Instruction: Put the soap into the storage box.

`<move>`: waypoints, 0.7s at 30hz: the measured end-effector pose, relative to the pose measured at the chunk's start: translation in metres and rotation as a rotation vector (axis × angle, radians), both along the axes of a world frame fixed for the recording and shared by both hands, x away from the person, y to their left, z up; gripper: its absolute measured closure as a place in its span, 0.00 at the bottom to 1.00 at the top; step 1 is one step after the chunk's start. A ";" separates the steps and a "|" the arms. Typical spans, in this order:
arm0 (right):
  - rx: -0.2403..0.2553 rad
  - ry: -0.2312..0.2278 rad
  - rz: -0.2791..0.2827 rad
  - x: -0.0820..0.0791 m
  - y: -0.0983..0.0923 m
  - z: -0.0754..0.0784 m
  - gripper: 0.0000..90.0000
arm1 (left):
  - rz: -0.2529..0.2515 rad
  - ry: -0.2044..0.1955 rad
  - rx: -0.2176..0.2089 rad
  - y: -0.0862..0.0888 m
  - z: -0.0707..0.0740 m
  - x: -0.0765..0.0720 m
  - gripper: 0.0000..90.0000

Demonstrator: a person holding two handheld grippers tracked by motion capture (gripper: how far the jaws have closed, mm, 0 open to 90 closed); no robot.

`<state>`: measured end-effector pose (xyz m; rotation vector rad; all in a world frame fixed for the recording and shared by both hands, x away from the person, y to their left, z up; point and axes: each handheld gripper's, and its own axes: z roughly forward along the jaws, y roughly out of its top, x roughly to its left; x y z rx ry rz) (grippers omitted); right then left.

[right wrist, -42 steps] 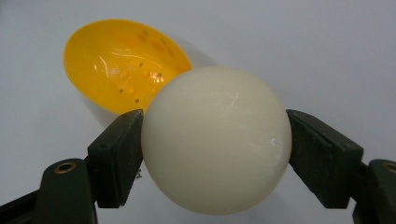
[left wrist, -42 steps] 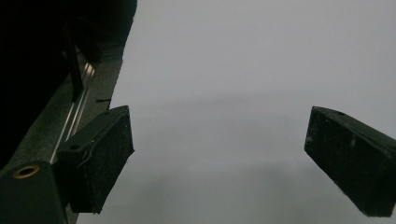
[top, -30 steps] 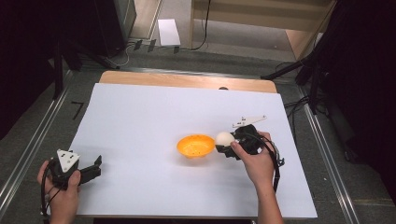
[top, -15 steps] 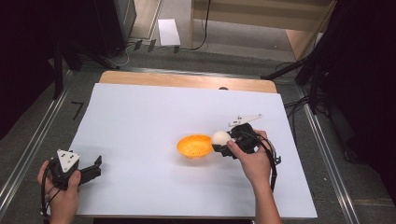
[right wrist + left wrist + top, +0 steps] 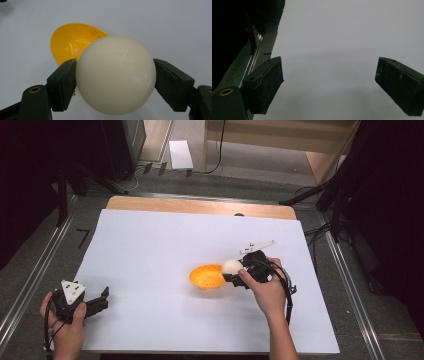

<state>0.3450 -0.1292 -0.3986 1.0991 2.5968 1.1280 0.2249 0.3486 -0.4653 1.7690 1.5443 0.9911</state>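
An orange bowl (image 5: pixel 206 277) sits on the white sheet (image 5: pixel 165 240) near the table's middle. My right gripper (image 5: pixel 233 270) is shut on a white ball (image 5: pixel 231 266), held just above the bowl's right rim. In the right gripper view the white ball (image 5: pixel 115 75) sits squeezed between both pads, with the orange bowl (image 5: pixel 70 42) behind and below it. My left gripper (image 5: pixel 102 301) rests at the sheet's near left corner, open. Its pads (image 5: pixel 268 82) stand wide apart over bare sheet, nothing between them.
The white sheet covers a wooden table (image 5: pixel 200 206) framed by metal rails (image 5: pixel 30 280). Cables (image 5: pixel 320 227) trail off the right side, and a white box (image 5: pixel 180 154) lies on the floor beyond the far edge.
My right gripper has carried the white ball leftward, from beside the bowl to over its right rim. The left gripper has stayed put.
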 end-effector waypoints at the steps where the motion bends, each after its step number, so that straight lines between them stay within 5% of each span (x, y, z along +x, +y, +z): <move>1: 0.001 0.002 0.002 0.000 0.002 0.000 0.26 | 0.000 0.000 0.001 0.000 0.000 0.000 0.10; 21: -0.011 -0.001 0.041 0.003 0.019 0.004 0.26 | -0.002 0.001 0.002 0.000 0.000 0.000 0.10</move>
